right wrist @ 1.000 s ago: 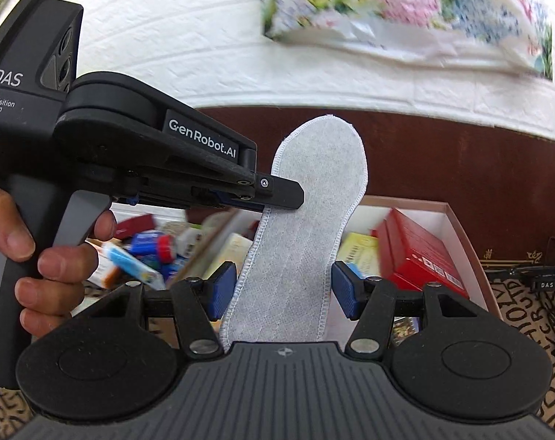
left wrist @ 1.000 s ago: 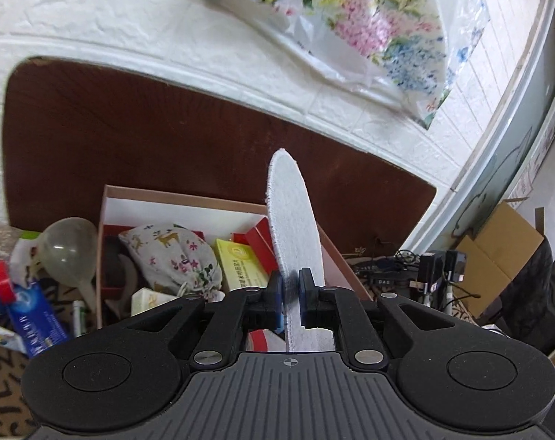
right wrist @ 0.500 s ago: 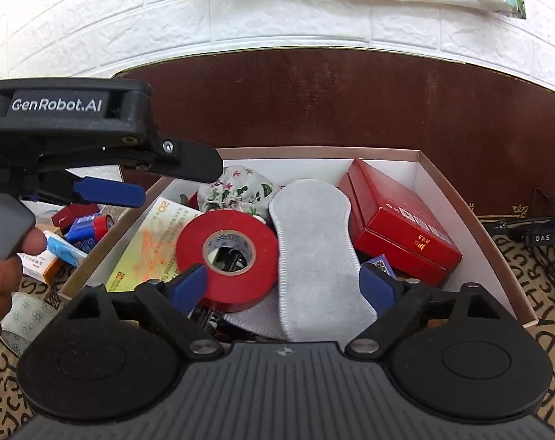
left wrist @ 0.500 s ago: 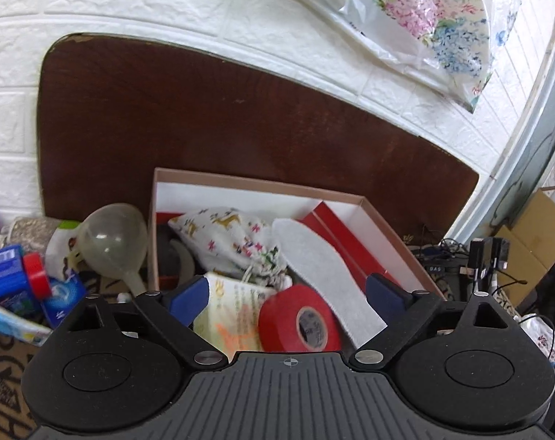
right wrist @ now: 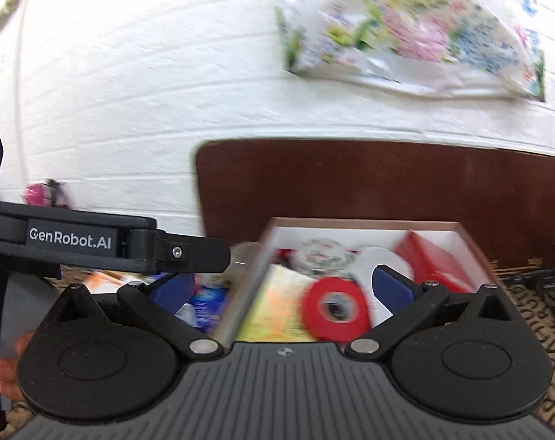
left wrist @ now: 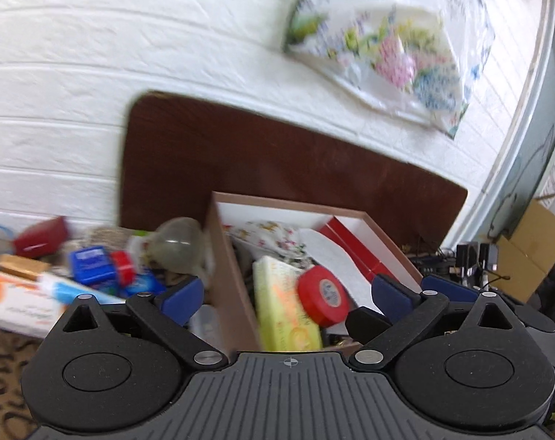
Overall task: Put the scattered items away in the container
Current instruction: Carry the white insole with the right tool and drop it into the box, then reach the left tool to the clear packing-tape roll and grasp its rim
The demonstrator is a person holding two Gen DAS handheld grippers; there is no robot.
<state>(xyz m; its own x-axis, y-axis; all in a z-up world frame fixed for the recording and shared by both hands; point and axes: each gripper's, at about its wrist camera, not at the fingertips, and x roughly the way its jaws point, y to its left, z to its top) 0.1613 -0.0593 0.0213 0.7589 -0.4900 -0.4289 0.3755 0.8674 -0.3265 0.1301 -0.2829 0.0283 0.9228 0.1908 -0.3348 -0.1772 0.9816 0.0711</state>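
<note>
Dropped a second ago, the white insole point(left wrist: 341, 256) lies mid-frame in the box point(left wrist: 226, 267), and both the left gripper point(left wrist: 286, 293) and right gripper point(right wrist: 283, 286), spread wide and empty, swing toward lower-left clutter point(left wrist: 90, 271) for another pickup.

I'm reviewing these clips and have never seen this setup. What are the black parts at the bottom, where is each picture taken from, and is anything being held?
The black parts are hand-held two-finger grippers, one in each of a person's hands, each with a camera looking forward along its blue-padded fingers. One picture comes from the left gripper, the other from the right gripper. Both stand open and hold nothing. Ahead is a cardboard box that already holds a red tape roll, a white insole, a yellow packet, a red box and a floral pouch. To its left, outside it, lie loose items such as a toothpaste box. Both pictures are blurred.
</note>
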